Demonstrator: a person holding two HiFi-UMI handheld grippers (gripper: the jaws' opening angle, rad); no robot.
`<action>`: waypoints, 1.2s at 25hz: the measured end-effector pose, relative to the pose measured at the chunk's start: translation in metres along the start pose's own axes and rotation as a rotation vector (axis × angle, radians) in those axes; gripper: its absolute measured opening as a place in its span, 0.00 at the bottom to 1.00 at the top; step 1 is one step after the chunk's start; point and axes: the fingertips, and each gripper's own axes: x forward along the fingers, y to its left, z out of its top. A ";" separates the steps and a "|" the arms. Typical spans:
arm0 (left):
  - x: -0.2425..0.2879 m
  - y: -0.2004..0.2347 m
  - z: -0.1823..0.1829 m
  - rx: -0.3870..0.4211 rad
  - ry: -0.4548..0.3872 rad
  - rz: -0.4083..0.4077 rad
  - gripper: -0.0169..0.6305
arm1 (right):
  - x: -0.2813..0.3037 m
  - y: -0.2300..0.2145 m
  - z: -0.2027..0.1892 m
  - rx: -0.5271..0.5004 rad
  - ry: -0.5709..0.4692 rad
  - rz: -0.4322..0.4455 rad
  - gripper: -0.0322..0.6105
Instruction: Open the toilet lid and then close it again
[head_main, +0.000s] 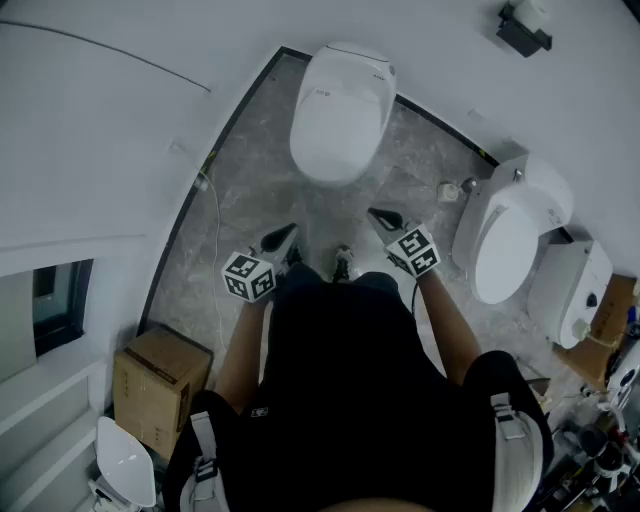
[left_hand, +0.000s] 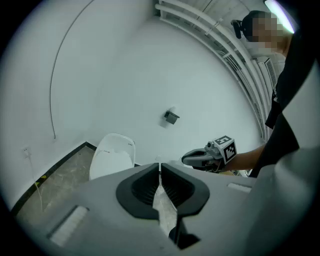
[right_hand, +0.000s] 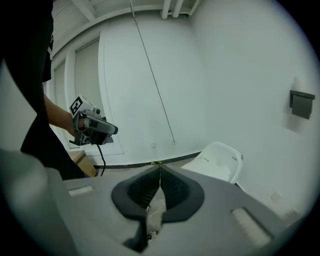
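Both pairs of jaws are pressed together with nothing between them. The left gripper (head_main: 289, 232) and right gripper (head_main: 376, 214) hang side by side in front of the person, tips angled down at the grey floor (head_main: 240, 190). The toilet (head_main: 340, 115) stands ahead of both tips, well apart from them, against the curved wall, a little nearer the right gripper's line. Its lid (head_main: 335, 130) lies down flat, closed. A second toilet (head_main: 510, 240) sits off to the right, and a cardboard box (head_main: 160, 385) lies back on the left.
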 end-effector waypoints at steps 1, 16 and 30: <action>-0.001 -0.001 -0.002 -0.002 0.001 0.002 0.06 | -0.001 0.001 -0.001 0.001 0.000 -0.001 0.06; -0.002 -0.001 -0.004 -0.015 -0.008 0.021 0.06 | -0.007 0.002 -0.010 0.020 -0.007 -0.011 0.06; 0.013 0.024 -0.009 -0.084 -0.004 0.042 0.06 | 0.007 -0.023 -0.022 0.071 0.044 -0.030 0.06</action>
